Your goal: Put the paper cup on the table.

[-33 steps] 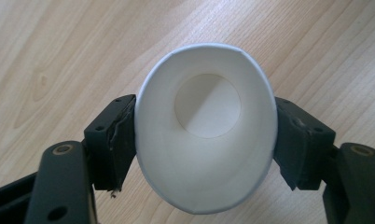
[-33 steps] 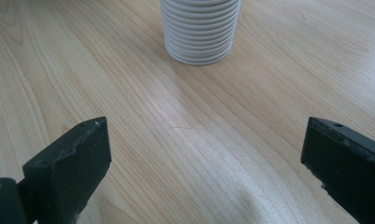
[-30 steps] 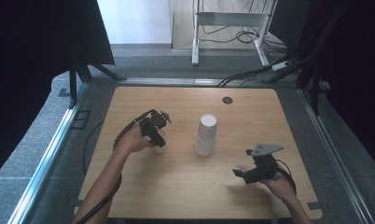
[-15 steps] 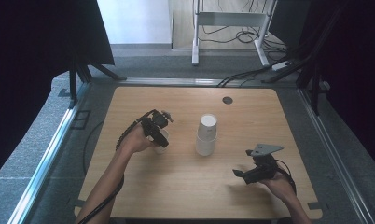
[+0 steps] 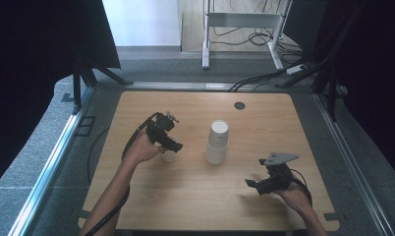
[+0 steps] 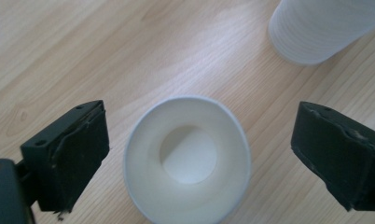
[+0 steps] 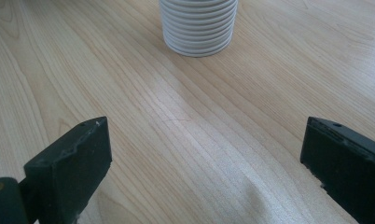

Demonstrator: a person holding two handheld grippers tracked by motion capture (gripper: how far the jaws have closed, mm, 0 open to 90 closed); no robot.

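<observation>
Left gripper hangs jaws apart over the single paper cup standing upright at eight o'clock of the cup stack. Looks just set down or about to be grasped; next, close or lift clear.

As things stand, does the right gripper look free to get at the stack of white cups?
Probably yes. The right gripper has its tongs open and aimed at the stack of cups, with bare table between them. The single cup sits off by the left gripper.
</observation>
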